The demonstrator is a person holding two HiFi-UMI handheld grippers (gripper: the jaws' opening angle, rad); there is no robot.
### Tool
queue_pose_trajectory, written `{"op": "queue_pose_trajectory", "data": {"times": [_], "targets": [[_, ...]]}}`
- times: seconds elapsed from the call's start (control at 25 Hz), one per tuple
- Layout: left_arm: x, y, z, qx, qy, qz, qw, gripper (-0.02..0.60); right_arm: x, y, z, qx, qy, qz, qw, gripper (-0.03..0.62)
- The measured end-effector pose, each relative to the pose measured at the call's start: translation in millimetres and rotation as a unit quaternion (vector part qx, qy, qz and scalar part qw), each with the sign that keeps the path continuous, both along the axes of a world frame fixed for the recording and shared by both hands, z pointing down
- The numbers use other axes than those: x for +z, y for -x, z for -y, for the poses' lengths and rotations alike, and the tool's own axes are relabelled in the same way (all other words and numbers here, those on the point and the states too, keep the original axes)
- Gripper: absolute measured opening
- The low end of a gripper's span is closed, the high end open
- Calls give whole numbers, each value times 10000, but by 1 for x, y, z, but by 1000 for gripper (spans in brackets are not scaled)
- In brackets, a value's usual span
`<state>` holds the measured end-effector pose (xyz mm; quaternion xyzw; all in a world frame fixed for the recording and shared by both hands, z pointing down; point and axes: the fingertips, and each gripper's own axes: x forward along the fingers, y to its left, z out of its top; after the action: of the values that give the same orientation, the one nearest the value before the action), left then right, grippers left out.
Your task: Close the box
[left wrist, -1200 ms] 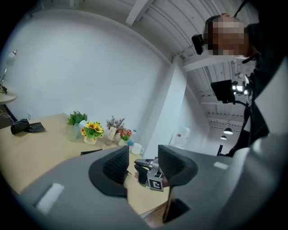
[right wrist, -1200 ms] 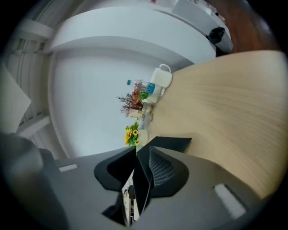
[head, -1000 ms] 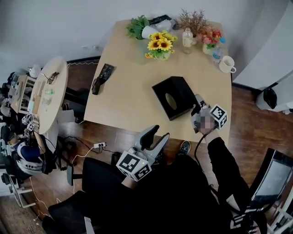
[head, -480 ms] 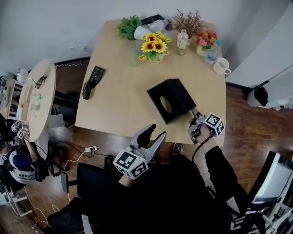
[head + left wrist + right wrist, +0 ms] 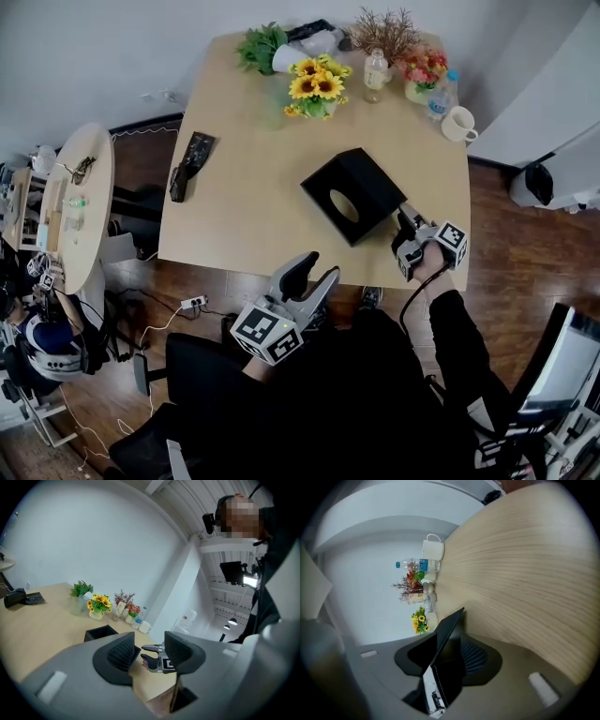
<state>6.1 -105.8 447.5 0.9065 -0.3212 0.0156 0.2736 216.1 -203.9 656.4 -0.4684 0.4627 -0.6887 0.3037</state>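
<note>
Just eased wider, right gripper (image 5: 446,656) jaws astride black box (image 5: 352,195) flap, left gripper (image 5: 151,648) jaws spread, empty, bottle (image 5: 417,565) label illegible.

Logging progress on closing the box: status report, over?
Left hand-held gripper open, empty. Right hand-held gripper: jaws just opened wider, thin black flap between them. Black rectangular box on light wooden table, nothing crowding it.

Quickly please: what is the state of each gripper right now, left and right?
Left gripper: open, holding nothing.
Right gripper: open; its jaws have just been opening, and the black box flap stands between them, not clamped.
</note>
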Motion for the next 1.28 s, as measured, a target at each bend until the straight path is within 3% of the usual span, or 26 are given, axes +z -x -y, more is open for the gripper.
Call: {"op": "queue_pose_trajectory", "data": {"times": [0.2,0.4,0.48,0.52,0.56,0.6,0.64,0.76,0.84,1.0,1.04,1.08,1.12,1.16,1.2,1.28], "targets": [[3,7,2,-78,72,25,9999,183,7,2,6,-22,44,-34,10000,155],[4,6,-1,-79,122,54,9999,183,2,-3,18,-36,-39,-240,9997,72],[4,8,-1,-107,129,78,9998,183,-21,-8,18,-183,-387,-874,9953,53],[4,9,0,-121,116,81,9998,183,-40,-8,18,-353,-686,-1407,9870,41],[4,10,0,-136,104,77,9998,183,-61,-4,16,-607,-1048,-2071,9708,27],[4,12,1,-150,95,65,9998,183,-81,4,13,-944,-1442,-2835,9434,23],[4,13,2,-157,85,49,9998,183,-97,17,9,-1320,-1826,-3634,9040,25],[5,12,3,-151,68,-2,9999,183,-121,61,-12,-2194,-2586,-5584,7571,25],[4,10,2,-133,60,-29,9999,183,-118,82,-27,-2548,-2843,-6322,6742,15],[3,11,0,-110,46,-47,9999,183,-105,116,-47,-3226,-3168,-7085,5418,28],[4,13,-1,-122,61,-52,9999,183,-101,124,-50,-3458,-3204,-7155,5156,39],[4,16,-2,-142,82,-58,9998,183,-97,131,-53,-3676,-3235,-7151,4989,51],[4,18,-3,-165,99,-63,9998,183,-94,137,-55,-3835,-3270,-7073,4957,63],[5,21,-4,-187,109,-67,9997,183,-93,141,-58,-3907,-3313,-6925,5080,72],[5,23,-4,-210,113,-74,9997,183,-95,143,-61,-3881,-3361,-6723,5334,90],[5,28,-5,-264,103,-89,9996,183,-114,141,-64,-3578,-3468,-6292,5965,153]]}}
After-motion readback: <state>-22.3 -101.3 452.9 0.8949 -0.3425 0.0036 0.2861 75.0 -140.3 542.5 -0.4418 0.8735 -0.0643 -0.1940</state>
